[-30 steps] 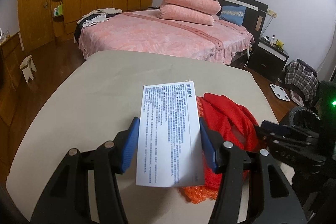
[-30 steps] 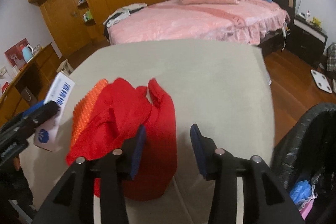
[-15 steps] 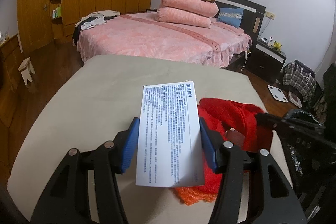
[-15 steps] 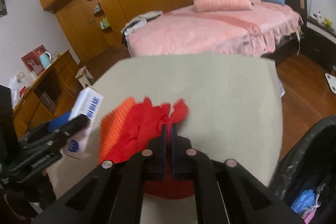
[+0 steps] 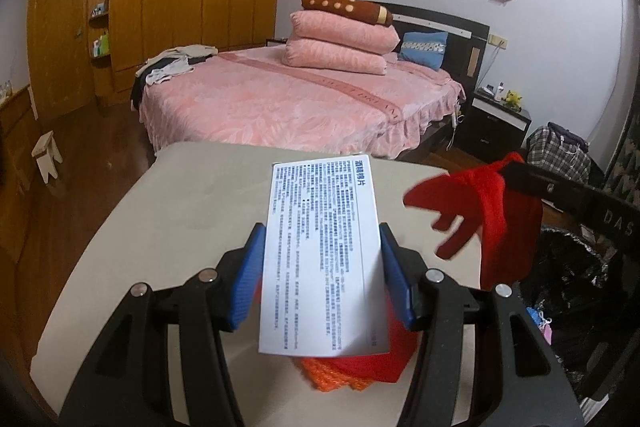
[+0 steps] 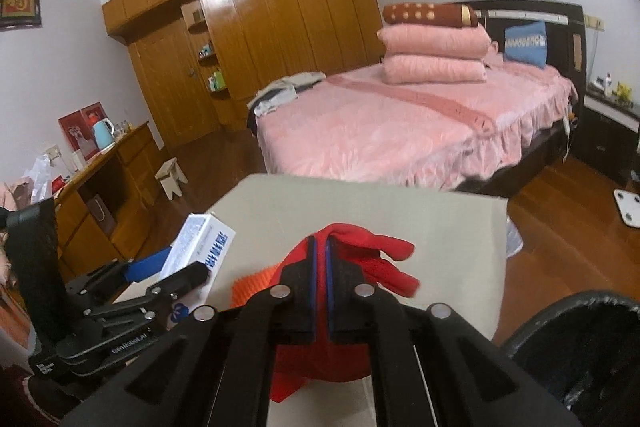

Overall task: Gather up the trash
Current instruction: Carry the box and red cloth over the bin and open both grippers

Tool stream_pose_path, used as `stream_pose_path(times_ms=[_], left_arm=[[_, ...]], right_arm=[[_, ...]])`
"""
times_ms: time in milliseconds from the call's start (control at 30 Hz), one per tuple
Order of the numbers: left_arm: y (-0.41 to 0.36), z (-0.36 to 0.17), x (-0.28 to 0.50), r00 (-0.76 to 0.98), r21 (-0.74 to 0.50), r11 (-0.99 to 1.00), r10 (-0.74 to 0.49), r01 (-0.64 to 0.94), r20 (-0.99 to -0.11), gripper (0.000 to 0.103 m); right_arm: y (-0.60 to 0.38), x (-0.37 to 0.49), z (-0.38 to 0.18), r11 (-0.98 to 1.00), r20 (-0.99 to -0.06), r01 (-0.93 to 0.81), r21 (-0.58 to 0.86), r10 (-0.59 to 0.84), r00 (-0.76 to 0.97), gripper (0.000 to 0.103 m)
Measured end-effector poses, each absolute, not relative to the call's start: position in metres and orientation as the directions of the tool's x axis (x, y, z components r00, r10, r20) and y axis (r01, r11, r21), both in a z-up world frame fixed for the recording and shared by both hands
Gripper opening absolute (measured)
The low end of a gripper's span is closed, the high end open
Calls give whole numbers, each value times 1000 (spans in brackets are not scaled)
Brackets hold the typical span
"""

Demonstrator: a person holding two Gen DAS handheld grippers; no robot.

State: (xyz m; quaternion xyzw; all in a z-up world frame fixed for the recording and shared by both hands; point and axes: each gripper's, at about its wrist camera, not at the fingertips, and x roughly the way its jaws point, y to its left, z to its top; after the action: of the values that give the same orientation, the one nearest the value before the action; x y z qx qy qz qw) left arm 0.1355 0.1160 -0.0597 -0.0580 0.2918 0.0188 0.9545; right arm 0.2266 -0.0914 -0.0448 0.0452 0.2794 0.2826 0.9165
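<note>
Between the blue pads of the left hand-held gripper (image 5: 322,277) sits a flat white cardboard box printed with dense blue text (image 5: 322,255), pinched by its long edges and held above the beige bench (image 5: 192,203). To its right, the right hand-held gripper (image 6: 320,255) has its jaws pressed together on a crumpled red cloth (image 6: 372,259), which hangs clear of the bench with loose ends dangling. Both hand-held grippers point forward and slightly downward, toward the bed. Under the box, an orange knitted mesh piece (image 5: 340,371) lies on the bench, mostly hidden by the box and the left fingers. A black bin lined with a dark plastic bag (image 6: 580,355) stands just beside the bench's right edge, below the red cloth. Beyond the bench stands a pink-covered bed (image 5: 288,103) stacked with pillows.
</note>
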Motion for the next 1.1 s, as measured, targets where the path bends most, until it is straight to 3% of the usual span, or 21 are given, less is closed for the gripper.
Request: stream_pose_path(times_ms=[467,1100], left_arm=[[74,-27,124,861,-87,996,-53,11,-506,54],[-55,8,114,859,-77,970,-241,231,-451,54]], right_arm=[[-141,197,-17,866,-434,-449,222,500,749,4],[-266,157,-8,949,-432,-268,167,315,845,4]])
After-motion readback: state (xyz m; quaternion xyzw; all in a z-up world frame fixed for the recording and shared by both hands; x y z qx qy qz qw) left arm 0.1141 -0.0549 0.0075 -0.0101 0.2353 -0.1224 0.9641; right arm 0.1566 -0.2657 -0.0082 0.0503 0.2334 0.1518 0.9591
